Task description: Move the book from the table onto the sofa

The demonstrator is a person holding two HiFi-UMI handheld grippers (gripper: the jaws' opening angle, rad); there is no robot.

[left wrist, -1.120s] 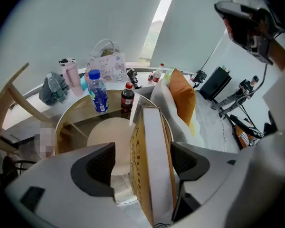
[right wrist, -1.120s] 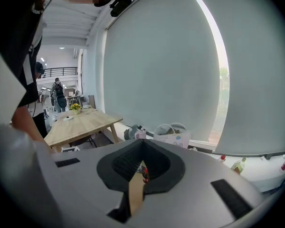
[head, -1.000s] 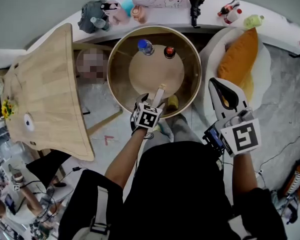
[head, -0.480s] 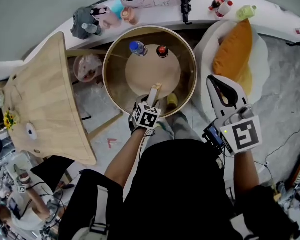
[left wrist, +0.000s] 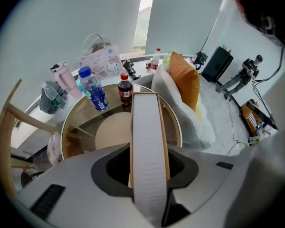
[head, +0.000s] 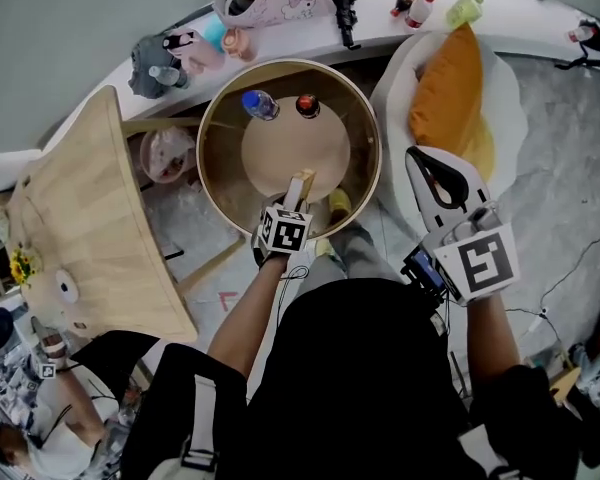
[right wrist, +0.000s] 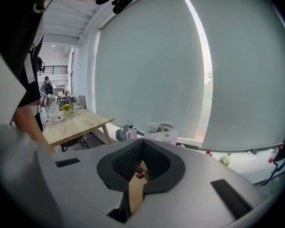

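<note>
On the round table (head: pixel 220 183), two bottles (head: pixel 259 104); one book (head: pixel 300 186) at its edge.

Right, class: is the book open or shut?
Shut: the book shows one page block flanked by both covers, between the closing jaws of the left gripper.

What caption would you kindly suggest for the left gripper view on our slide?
Left gripper, jaws closing on the upright book at the edge of the round table, sofa beyond.

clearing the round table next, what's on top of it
A blue-capped water bottle, a cola bottle and the book, upright between the left gripper's closing jaws. The book covers the tabletop just behind it.
</note>
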